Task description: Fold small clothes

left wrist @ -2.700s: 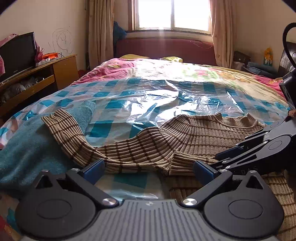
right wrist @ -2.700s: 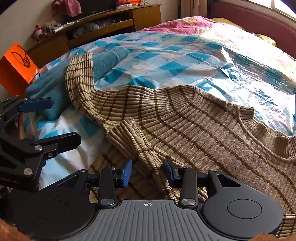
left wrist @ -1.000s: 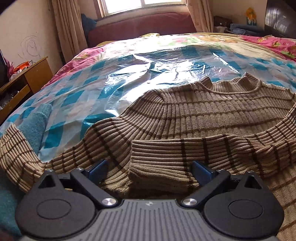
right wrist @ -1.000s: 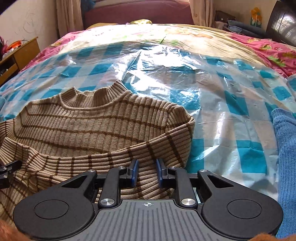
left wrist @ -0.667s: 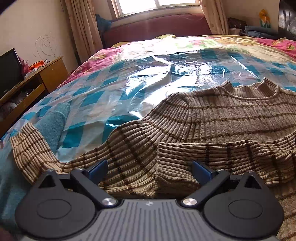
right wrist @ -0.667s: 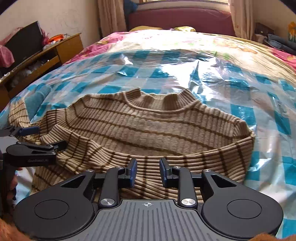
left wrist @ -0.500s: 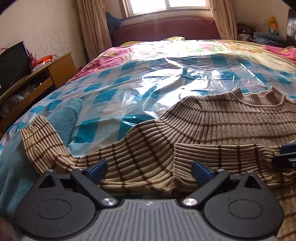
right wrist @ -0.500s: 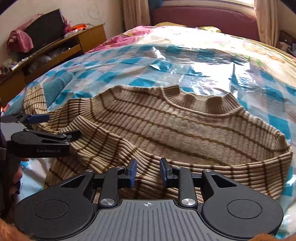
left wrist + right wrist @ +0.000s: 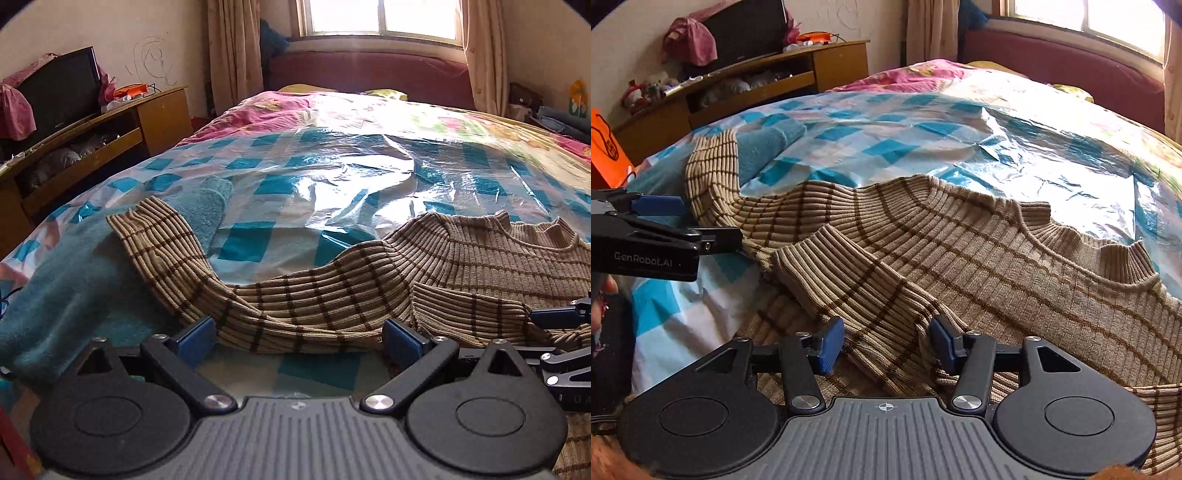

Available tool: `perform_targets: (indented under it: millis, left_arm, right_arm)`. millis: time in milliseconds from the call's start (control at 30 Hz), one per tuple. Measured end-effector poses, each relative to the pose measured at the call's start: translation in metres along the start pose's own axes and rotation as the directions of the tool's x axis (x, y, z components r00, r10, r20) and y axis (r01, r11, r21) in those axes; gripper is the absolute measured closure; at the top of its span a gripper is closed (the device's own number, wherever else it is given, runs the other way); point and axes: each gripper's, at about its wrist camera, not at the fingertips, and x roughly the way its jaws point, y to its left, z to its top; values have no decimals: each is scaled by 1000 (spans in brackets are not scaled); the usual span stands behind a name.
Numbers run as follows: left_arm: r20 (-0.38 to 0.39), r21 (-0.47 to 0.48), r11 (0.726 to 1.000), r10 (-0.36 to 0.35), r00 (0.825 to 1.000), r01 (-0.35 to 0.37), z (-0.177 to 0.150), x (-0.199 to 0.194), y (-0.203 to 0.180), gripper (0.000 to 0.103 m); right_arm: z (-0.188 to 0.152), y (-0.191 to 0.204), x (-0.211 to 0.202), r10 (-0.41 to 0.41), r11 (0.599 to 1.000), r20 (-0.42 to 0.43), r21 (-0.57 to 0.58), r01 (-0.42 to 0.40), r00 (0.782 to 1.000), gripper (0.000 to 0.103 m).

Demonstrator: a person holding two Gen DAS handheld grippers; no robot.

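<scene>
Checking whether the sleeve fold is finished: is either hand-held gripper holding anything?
Nothing held: right hand-held gripper just opened around the folded sleeve; left hand-held gripper open.

"genrobot.ai" stands in white on the left gripper (image 9: 701, 225).

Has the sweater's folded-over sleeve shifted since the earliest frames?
Yes. The sleeve now lies across the sweater chest, cuff toward the cabinet; before, it lay bunched at the near edge.

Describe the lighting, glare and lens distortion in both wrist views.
Left wrist: backlit by the blown-out window; glare whitens the plastic sheet; fisheye bows the bed's edges. Right wrist: the same sheet washes out near the window; the striped sweater stays sharp; dark vignette in the corners.
</scene>
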Motion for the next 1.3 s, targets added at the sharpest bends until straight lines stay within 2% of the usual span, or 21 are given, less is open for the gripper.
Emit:
perform_targets:
  millis: [67, 200, 367, 500, 600, 667, 733, 833, 933, 1000, 1100, 1233, 1300]
  left_arm:
    - [-4, -9, 1000, 5, 1000, -5, -1, 1, 3, 1]
    - [-4, -8, 1000, -1, 1000, 1, -3, 1, 1, 1]
    - [23, 26, 999, -40, 999, 39, -1, -4, -11, 1]
    - [44, 72, 993, -94, 995, 91, 4, -4, -33, 1]
    - [58, 125, 982, -150, 987, 141, 7, 1, -59, 1]
    - [49, 150, 973, -182, 982, 173, 10, 7, -76, 1]
    - [22, 162, 966, -209, 978, 203, 10, 17, -89, 1]
    - [-35, 202, 961, -187, 982, 190, 5, 35, -105, 1]
    - [-89, 213, 961, -160, 983, 176, -5, 47, -105, 2]
    - [-93, 190, 965, -166, 982, 182, -5, 44, -99, 3]
    - [-60, 158, 975, -150, 987, 158, -1, 28, -82, 3]
    - [-10, 66, 992, -103, 995, 103, 6, 5, -38, 3]
    - [19, 21, 999, -36, 999, 36, 10, -2, -11, 3]
  right_arm:
    - [-1, 7, 9, -24, 999, -19, -42, 23, 1000, 50]
    - [0, 5, 22, -42, 999, -42, 16, 43, 998, 49]
    - [3, -15, -2, -58, 994, -3, 97, 58, 998, 51]
    - [-6, -54, -32, -169, 968, 33, 196, 159, 985, 51]
    - [-21, -90, -46, -281, 924, 8, 271, 269, 960, 51]
    - [-35, -115, -50, -372, 877, -32, 315, 362, 928, 51]
    - [-50, -142, -50, -444, 813, -87, 380, 442, 892, 54]
    - [-65, -168, -58, -443, 758, -89, 494, 426, 892, 57]
    - [-72, -178, -64, -423, 736, -79, 551, 393, 902, 57]
    - [-70, -177, -63, -425, 738, -81, 546, 397, 902, 56]
    - [-62, -163, -64, -433, 754, -68, 519, 403, 899, 53]
    - [-46, -126, -70, -397, 824, 8, 443, 353, 918, 53]
    - [-39, -108, -69, -361, 858, 35, 404, 318, 932, 53]
